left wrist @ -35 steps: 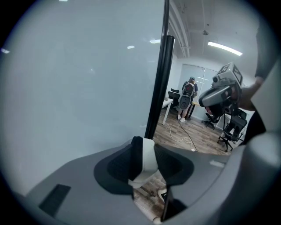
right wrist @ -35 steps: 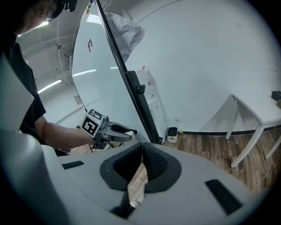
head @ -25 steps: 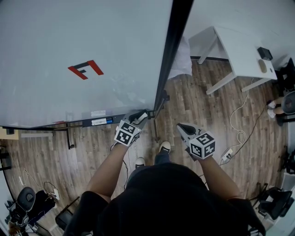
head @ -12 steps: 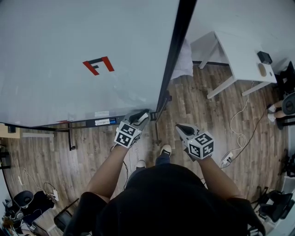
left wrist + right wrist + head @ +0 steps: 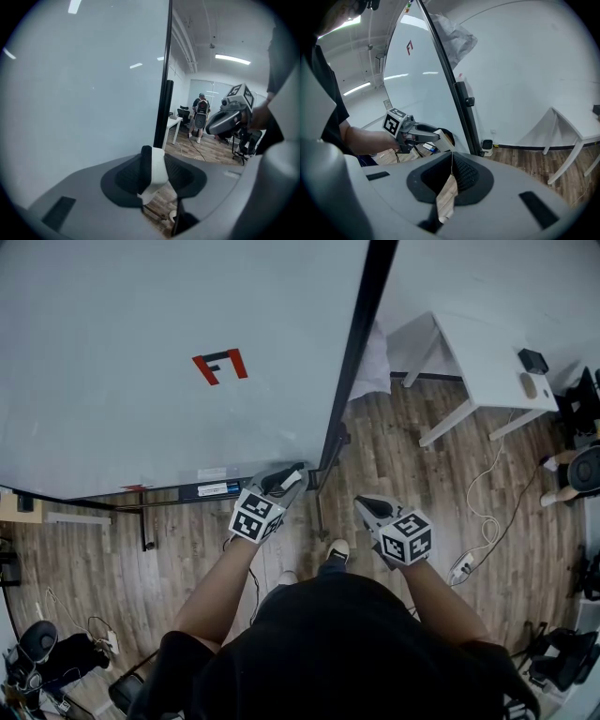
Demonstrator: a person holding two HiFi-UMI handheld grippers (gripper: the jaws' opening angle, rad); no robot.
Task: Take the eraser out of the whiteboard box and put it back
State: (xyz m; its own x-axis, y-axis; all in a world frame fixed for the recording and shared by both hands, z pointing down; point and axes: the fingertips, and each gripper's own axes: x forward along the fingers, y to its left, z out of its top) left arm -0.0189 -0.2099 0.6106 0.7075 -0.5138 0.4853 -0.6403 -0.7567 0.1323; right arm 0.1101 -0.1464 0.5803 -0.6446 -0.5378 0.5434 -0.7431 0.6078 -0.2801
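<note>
At centre left of the head view, our left gripper [image 5: 293,472] grips the white-and-black block eraser [image 5: 154,168] between half-spread jaws. It holds the eraser near the right end of the dark whiteboard box [image 5: 202,490], under the big white whiteboard [image 5: 141,352], ready for return by our judgement. Further right, our right gripper [image 5: 364,504] hangs idle, jaws together and empty. We cannot make out the box's inside.

A wood-plank floor [image 5: 394,456] runs under a big whiteboard [image 5: 141,352] marked with a red-and-black logo [image 5: 220,365]. Behind the board's edge hangs a white sheet [image 5: 370,367]. A white worktop [image 5: 487,362] carries a small dark box [image 5: 532,360]. A white cable [image 5: 487,484] runs to a power strip [image 5: 459,566]. Office chairs [image 5: 558,652] stand nearby.
</note>
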